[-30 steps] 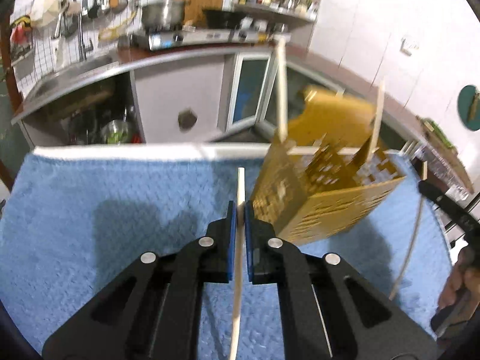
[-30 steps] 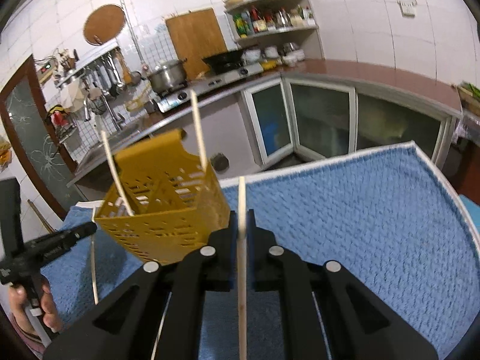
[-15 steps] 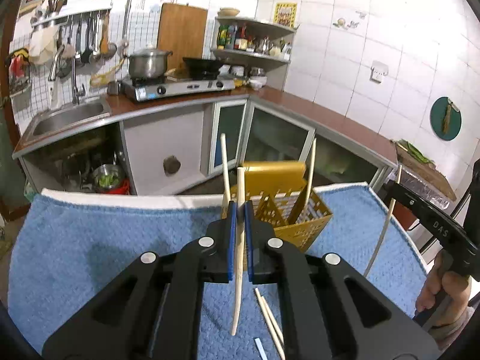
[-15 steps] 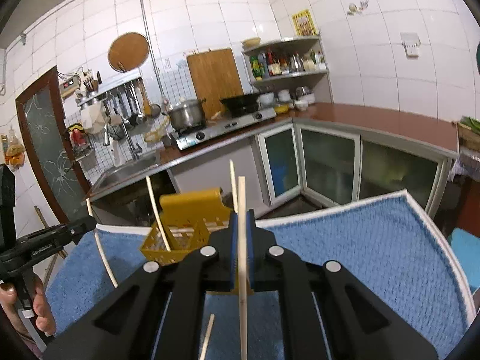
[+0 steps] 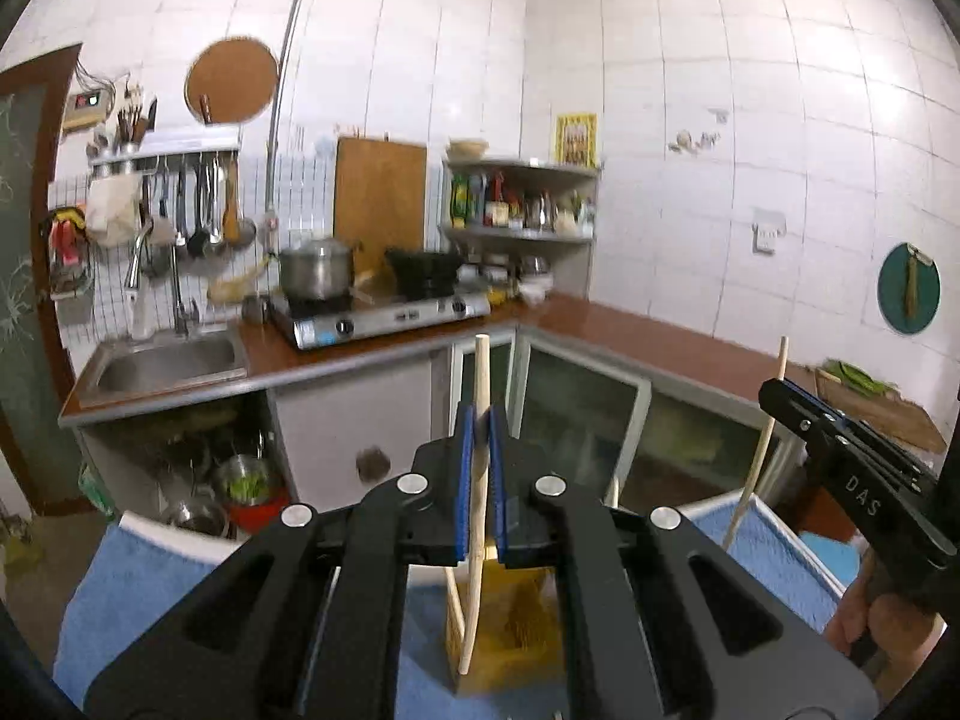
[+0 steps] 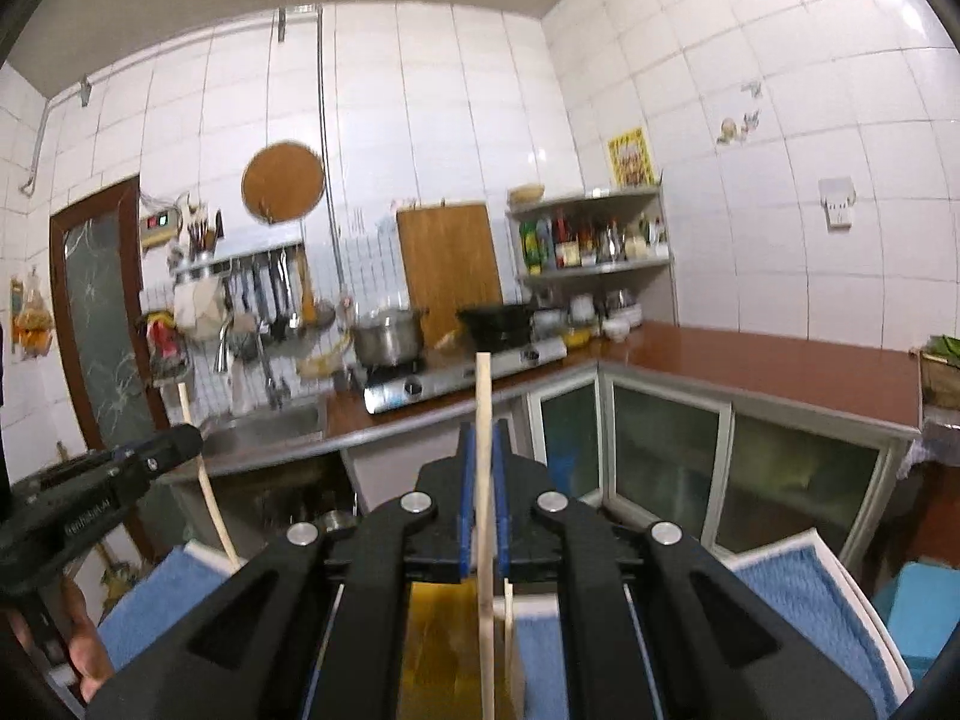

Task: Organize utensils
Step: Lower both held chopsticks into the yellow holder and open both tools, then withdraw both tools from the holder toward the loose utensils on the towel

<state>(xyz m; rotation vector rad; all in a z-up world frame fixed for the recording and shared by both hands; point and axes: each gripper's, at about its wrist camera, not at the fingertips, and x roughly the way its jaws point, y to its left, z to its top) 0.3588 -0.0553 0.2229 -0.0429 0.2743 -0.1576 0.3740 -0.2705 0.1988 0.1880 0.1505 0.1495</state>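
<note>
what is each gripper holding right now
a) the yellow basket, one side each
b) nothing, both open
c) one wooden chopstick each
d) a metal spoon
c: the left gripper has its jaws shut on an upright wooden chopstick, and the right gripper grips another chopstick the same way, with the yellow basket standing below on the blue towel.

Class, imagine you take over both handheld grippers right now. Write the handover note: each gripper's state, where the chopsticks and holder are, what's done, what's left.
Left gripper: shut on a chopstick, held upright.
Right gripper: shut on another chopstick, also upright.
Yellow holder: on the blue towel, below both grippers, with at least one chopstick standing in it.
Done: both chopsticks picked up, held above the holder.
Left: lower each chopstick into the holder and release. Whether other utensils lie on the towel cannot be seen from here.
</note>
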